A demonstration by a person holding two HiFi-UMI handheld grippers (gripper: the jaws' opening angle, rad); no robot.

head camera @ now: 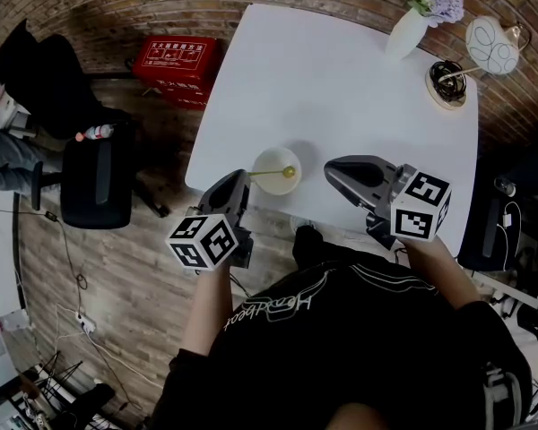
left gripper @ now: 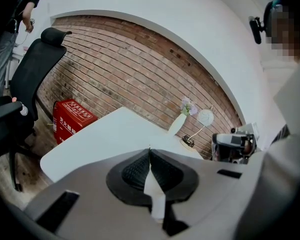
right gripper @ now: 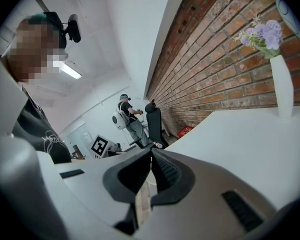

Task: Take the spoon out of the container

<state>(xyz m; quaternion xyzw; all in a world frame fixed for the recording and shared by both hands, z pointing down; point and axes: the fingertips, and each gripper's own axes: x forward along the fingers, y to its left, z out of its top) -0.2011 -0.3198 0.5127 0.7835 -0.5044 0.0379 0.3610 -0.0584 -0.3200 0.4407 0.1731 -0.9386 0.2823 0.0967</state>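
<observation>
The spoon (head camera: 271,173) lies in the round white container (head camera: 273,188) near the front edge of the white table (head camera: 341,88), its gold bowl inside and its thin handle reaching left over the rim. The left gripper (head camera: 244,177) (left gripper: 150,151) sits just left of the container with its jaws closed on the handle's end. The right gripper (head camera: 334,170) (right gripper: 151,153) hovers just right of the container, jaws together and empty.

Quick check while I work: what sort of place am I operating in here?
Most likely an office or lab workspace: a white table by a brick wall, a black office chair beside it, and another person with a backpack standing in the background.
</observation>
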